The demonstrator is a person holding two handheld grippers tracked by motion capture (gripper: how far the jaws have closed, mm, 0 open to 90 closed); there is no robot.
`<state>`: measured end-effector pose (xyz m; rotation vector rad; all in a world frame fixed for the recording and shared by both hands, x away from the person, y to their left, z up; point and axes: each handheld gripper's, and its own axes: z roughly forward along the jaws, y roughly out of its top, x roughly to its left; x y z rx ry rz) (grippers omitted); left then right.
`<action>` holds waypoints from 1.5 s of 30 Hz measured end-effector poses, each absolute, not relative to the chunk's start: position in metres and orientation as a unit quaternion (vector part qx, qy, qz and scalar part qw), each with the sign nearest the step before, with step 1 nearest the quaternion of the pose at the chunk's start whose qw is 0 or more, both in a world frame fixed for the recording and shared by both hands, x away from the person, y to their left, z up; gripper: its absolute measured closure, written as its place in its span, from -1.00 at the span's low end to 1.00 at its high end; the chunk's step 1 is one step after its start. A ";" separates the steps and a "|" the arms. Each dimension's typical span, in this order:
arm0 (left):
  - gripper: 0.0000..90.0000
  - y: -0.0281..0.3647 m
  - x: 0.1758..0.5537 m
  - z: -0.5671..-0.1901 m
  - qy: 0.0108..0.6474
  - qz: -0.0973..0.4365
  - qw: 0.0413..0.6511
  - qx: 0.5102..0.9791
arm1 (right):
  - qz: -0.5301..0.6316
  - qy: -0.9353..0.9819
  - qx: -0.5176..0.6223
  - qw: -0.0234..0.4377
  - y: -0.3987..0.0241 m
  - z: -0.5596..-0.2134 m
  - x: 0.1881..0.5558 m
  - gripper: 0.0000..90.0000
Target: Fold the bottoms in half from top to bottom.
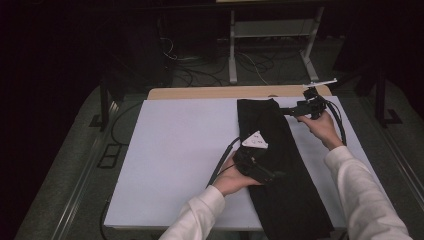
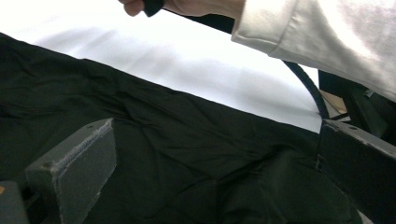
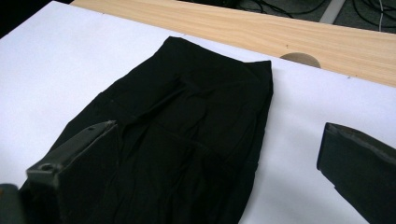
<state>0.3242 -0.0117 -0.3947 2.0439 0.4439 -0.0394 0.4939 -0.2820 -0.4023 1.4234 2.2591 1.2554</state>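
A long black garment (image 1: 287, 145) lies folded in a strip on the white board (image 1: 175, 150), running from the far edge toward me and hanging over the near edge. My left gripper (image 1: 276, 175) hovers over the garment's middle, and its jaws stand wide apart above the wrinkled black cloth (image 2: 187, 140). My right gripper (image 1: 286, 111) is at the garment's far right edge, pointing left. In the right gripper view its jaws are spread, one over the black garment (image 3: 196, 116) and one over the bare white board (image 3: 299, 154). Neither gripper holds anything.
A strip of wooden tabletop (image 1: 225, 92) with a round hole (image 3: 299, 59) shows beyond the board. Cables and a white frame leg (image 1: 232, 50) stand on the floor behind. The left half of the board is bare. A white sleeve (image 2: 327, 32) crosses the left gripper view.
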 end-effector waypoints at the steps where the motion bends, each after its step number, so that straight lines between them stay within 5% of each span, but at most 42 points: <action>1: -1.00 -0.010 0.326 -0.394 0.183 -0.013 0.501 0.846 | 0.424 0.763 0.480 0.095 -0.282 -0.402 0.494 -1.00; 45: -1.00 0.044 0.391 -0.387 0.230 0.018 0.474 0.850 | 0.439 0.775 0.446 0.088 -0.273 -0.402 0.470 -1.00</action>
